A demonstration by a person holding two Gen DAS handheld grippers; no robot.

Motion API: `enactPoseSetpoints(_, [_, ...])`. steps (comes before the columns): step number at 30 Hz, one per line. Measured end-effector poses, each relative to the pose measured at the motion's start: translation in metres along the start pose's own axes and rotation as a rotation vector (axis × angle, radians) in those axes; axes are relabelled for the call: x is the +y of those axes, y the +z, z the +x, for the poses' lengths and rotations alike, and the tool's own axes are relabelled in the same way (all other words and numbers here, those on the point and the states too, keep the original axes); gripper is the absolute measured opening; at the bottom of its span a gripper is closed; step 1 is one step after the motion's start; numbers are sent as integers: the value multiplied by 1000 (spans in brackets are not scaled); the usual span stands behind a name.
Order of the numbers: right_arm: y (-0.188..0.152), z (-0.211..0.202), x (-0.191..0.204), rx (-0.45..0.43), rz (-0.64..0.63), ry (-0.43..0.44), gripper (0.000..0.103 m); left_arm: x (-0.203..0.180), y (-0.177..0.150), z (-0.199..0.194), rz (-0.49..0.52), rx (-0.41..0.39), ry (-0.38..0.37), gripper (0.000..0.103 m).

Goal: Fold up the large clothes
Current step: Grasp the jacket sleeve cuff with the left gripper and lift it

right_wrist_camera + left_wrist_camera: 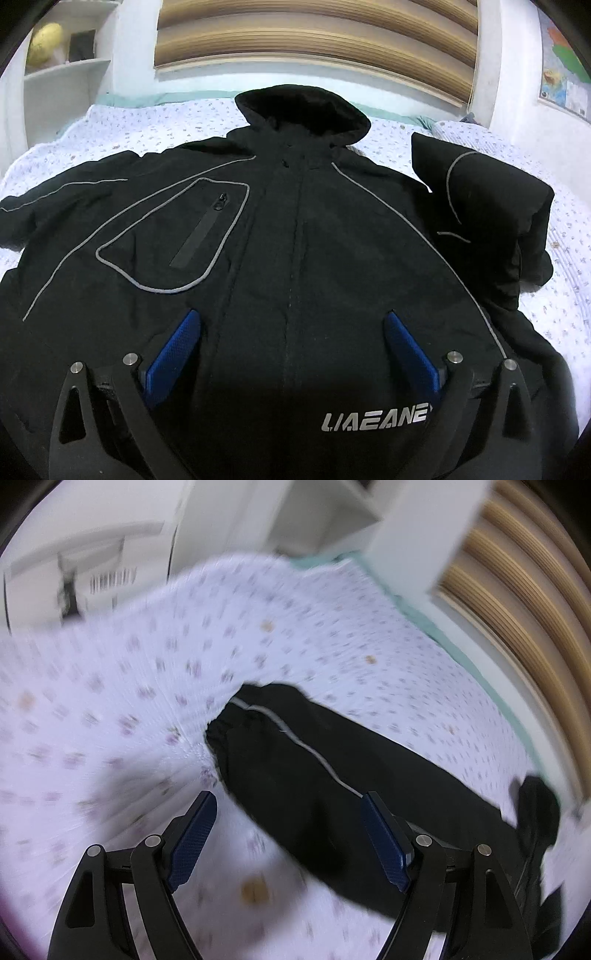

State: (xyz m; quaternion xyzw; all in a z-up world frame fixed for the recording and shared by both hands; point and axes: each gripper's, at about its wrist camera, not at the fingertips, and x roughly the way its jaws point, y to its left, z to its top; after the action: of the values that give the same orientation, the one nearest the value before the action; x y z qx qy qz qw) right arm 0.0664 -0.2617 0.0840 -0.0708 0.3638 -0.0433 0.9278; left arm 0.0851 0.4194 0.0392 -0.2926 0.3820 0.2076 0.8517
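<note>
A black hooded jacket (295,229) with grey piping lies front up on the bed, hood (303,110) at the far end. Its right sleeve (480,199) is folded in beside the body; its left sleeve (55,199) stretches out to the left. My right gripper (291,325) is open and empty, low over the jacket's front. In the blurred left wrist view, the outstretched left sleeve (314,775) lies on the sheet, cuff (225,727) far from me. My left gripper (290,801) is open and empty just above that sleeve.
The bed has a white floral quilt (147,646), also in the right wrist view (147,125). A striped wooden headboard (314,40) stands at the far end. White shelves (59,74) stand at the left, a wall map (565,74) hangs at the right.
</note>
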Motion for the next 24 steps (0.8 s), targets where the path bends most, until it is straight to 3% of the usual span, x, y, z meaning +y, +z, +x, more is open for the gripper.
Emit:
enactPoseSetpoints(3, [-1, 1, -4, 12, 17, 26, 101, 9, 1, 36, -90, 16, -33, 81])
enactPoseSetpoints(7, [-5, -2, -5, 18, 46, 59, 101, -5, -1, 43, -42, -53, -63, 77])
enactPoseSetpoints(8, [-5, -1, -5, 19, 48, 61, 101, -11, -3, 43, -25, -69, -58, 70])
enactPoseSetpoints(9, [-4, 2, -5, 20, 44, 58, 102, -5, 2, 49, -25, -94, -78, 45])
enactPoseSetpoints(10, [-3, 2, -4, 22, 41, 56, 102, -9, 3, 52, -22, -98, -94, 32])
enactPoseSetpoints(12, [-2, 4, -3, 21, 36, 51, 102, -9, 3, 41, -14, -143, -127, 25])
enactPoseSetpoints(18, [-3, 5, -3, 18, 29, 45, 102, -22, -1, 6, 67, -249, -123, 23])
enactPoseSetpoints(24, [-2, 5, -4, 17, 29, 46, 102, -33, -6, -15, 132, -264, -137, 23])
